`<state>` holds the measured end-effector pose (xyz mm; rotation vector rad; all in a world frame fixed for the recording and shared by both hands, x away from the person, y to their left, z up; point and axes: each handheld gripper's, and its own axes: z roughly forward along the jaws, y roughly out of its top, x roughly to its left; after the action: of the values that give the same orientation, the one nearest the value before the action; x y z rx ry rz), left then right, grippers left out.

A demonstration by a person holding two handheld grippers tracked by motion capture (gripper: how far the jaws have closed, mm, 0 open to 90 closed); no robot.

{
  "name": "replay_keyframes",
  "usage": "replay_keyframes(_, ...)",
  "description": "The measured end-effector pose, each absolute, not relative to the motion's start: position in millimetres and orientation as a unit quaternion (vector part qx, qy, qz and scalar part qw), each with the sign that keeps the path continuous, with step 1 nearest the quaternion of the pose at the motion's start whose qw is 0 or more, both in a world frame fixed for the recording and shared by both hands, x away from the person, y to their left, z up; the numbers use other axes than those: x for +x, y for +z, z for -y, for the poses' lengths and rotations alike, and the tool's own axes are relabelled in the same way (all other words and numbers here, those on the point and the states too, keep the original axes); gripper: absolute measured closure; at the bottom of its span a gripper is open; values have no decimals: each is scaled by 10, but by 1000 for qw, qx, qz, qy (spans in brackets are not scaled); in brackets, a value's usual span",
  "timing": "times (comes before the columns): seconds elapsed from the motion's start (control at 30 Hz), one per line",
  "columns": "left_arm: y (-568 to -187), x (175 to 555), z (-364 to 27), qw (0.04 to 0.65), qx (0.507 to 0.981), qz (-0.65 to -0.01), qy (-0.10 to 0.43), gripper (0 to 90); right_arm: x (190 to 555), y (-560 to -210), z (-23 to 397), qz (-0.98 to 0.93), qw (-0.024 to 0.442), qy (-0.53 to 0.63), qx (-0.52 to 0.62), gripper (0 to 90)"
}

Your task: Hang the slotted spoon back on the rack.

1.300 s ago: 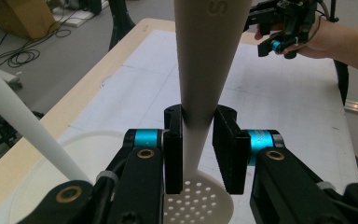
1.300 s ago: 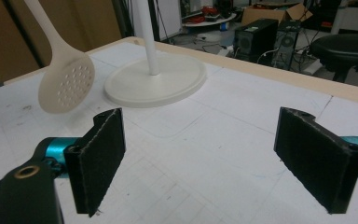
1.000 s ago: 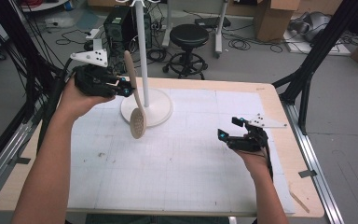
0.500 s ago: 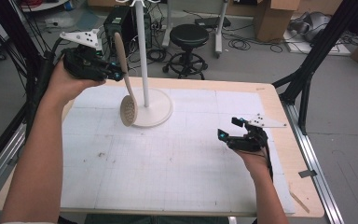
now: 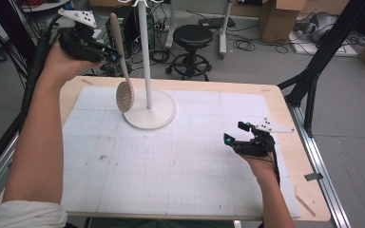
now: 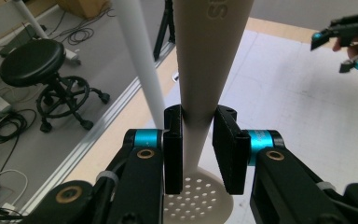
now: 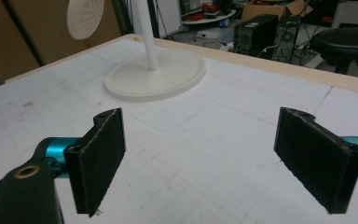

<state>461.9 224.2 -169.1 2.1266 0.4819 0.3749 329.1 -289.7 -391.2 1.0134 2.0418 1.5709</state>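
Left gripper (image 5: 105,53) clamped on handle of beige slotted spoon (image 5: 121,71), held up in air left of white stand (image 5: 148,76) & above table's back-left edge; perforated round bowl hangs down, near pole, not touching base. Smooth matte plastic, handle flaring wide toward top. Left gripper view (image 6: 198,140): flat black pads (image 6: 173,149) squeezing narrow neck of spoon (image 6: 200,84), raised lettering on handle, hole pattern below. Right gripper (image 5: 237,134) wide open, nothing held, low over gridded white mat (image 5: 180,180), well right of stand base. Right gripper view (image 7: 214,154): rough-edged pads (image 7: 98,154), disc-shaped base (image 7: 154,79) w/ slim pole, spoon bowl (image 7: 85,17) top-left.
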Motion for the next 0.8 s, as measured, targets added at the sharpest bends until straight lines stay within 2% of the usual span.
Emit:
replay_keyframes(0.53,-1516,4947,-2319,422,861,-229,167,744,3206,-3931,2904,-729,185,554,358,151)
replay_keyframes(0.8,-1486,4993,-2269,417,866,-223,165,744,3206,-3933,2909,-728,183,555,360,151)
